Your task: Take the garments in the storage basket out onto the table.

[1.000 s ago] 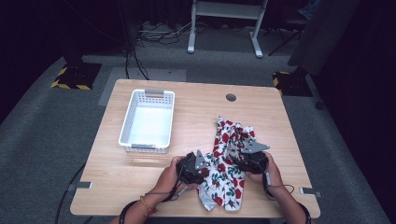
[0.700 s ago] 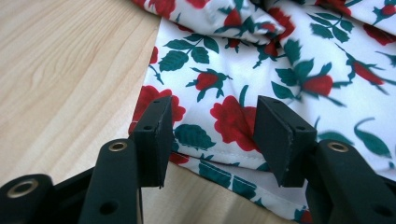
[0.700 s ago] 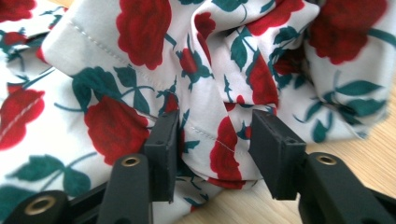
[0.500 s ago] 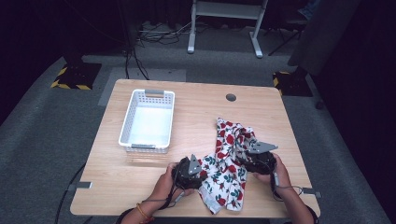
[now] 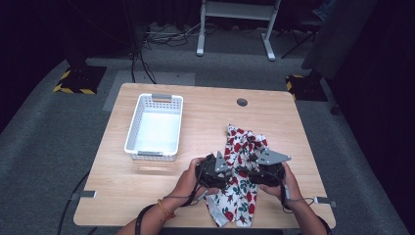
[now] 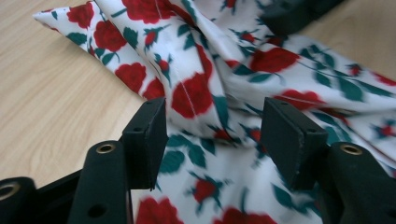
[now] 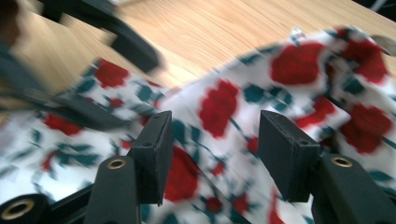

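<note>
Your left gripper [image 6: 212, 135] and right gripper [image 7: 212, 140] both gape wide over the rose-print cloth [image 5: 238, 183]. Your hands hide its middle; its 6 o'clock end looks crumpled.

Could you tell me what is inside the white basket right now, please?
The basket looks empty: only its pale floor shows in the high view. The near wall hides a thin strip of that floor. The rose cloth lies outside, on the table.
</note>
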Available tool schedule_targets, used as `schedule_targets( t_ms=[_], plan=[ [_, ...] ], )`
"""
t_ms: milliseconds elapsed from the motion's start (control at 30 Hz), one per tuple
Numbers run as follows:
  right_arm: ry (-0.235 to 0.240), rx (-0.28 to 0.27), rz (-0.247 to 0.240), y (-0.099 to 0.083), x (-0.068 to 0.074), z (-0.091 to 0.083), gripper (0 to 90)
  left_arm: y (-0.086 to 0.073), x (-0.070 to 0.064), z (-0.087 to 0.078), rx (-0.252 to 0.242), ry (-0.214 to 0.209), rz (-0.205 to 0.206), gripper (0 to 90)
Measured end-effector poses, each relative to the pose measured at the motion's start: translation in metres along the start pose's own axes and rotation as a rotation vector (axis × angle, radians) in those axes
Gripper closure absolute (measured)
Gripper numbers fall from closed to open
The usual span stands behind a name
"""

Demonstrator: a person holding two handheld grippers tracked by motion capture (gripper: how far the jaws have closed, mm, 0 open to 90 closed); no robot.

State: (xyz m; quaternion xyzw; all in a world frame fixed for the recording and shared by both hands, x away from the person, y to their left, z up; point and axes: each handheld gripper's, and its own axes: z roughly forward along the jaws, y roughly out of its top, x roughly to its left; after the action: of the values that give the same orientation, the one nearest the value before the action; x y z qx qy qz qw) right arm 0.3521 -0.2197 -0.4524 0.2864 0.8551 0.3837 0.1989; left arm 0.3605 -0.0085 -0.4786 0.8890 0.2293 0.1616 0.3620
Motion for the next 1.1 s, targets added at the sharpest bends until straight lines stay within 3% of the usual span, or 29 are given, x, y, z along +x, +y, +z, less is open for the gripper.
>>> schedule_targets(
  t_ms=[33,167,233,400,500,567,633,700,767,867,967,1100],
  plan=[
    [0.013,-0.006,0.002,0.002,0.002,0.0,45.1,0.001,0.001,0.005,0.002,-0.022,-0.013,44.8],
    [0.033,0.005,0.012,0.005,0.012,0.007,42.6,0.003,0.001,0.016,0.025,-0.028,-0.006,56.9],
    [0.024,0.026,0.019,0.006,0.014,0.016,44.9,0.002,0.001,0.017,0.03,-0.036,0.017,70.3],
    [0.023,0.057,0.039,0.005,0.011,0.028,76.2,0.0,-0.001,0.018,0.049,-0.018,0.062,86.5],
    [0.036,0.045,0.065,0.003,0.006,0.025,83.7,-0.003,0.004,0.015,0.026,-0.035,0.04,88.2],
    [0.032,0.034,0.074,0.003,0.003,0.021,84.1,-0.004,0.006,0.014,0.02,-0.024,0.033,88.3],
    [0.034,0.018,0.09,0.002,0.0,0.014,81.8,-0.006,0.009,0.011,0.01,-0.018,0.03,88.4],
    [0.055,0.004,0.104,0.001,-0.003,0.007,72.2,-0.007,0.011,0.007,-0.002,-0.02,0.019,88.3],
    [0.093,-0.006,0.12,0.0,-0.006,0.002,74.3,-0.009,0.013,0.003,-0.002,-0.004,0.018,88.4],
    [0.067,0.002,0.122,-0.002,-0.008,0.0,82.0,-0.011,0.016,-0.002,-0.003,0.003,0.012,88.3],
    [0.087,0.014,0.134,-0.002,-0.008,0.005,77.1,-0.013,0.014,-0.001,0.005,0.0,0.018,88.4],
    [0.059,0.022,0.101,0.002,0.0,0.008,77.4,-0.012,0.01,0.0,0.006,0.0,0.039,88.3]
  ],
)
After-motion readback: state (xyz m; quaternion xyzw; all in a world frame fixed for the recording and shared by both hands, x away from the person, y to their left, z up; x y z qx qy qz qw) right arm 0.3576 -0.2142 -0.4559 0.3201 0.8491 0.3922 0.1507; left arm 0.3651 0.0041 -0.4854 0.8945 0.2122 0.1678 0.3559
